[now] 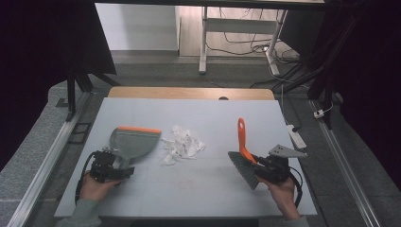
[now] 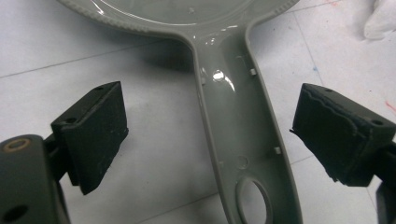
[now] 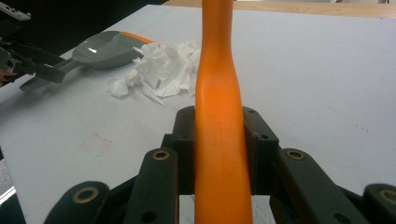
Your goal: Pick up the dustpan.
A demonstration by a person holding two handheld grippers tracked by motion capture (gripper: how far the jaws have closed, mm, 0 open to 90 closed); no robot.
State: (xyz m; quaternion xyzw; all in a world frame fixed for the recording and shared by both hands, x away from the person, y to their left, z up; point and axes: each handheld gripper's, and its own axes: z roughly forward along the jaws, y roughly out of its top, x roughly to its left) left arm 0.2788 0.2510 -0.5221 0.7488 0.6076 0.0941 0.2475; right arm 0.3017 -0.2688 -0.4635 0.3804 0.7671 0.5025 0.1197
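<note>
A grey dustpan (image 1: 131, 142) with an orange lip lies on the table at the left; its handle (image 2: 238, 126) runs between the pads (image 2: 95, 135) of my left gripper (image 1: 119, 166), which stands open around it without touching. My right gripper (image 1: 257, 163) is shut on the orange handle (image 3: 218, 116) of a hand brush (image 1: 243, 163), whose grey bristles point down toward the table at the right. A heap of torn white paper scraps (image 1: 182, 144) lies between dustpan and brush, also seen as paper scraps (image 3: 161, 70) in the right gripper view.
The white tabletop (image 1: 198, 189) has bare room in front of and behind the scraps. A wooden strip (image 1: 189, 92) edges the far side. Metal rails run along both sides, and a power strip (image 1: 296, 137) lies off the right edge.
</note>
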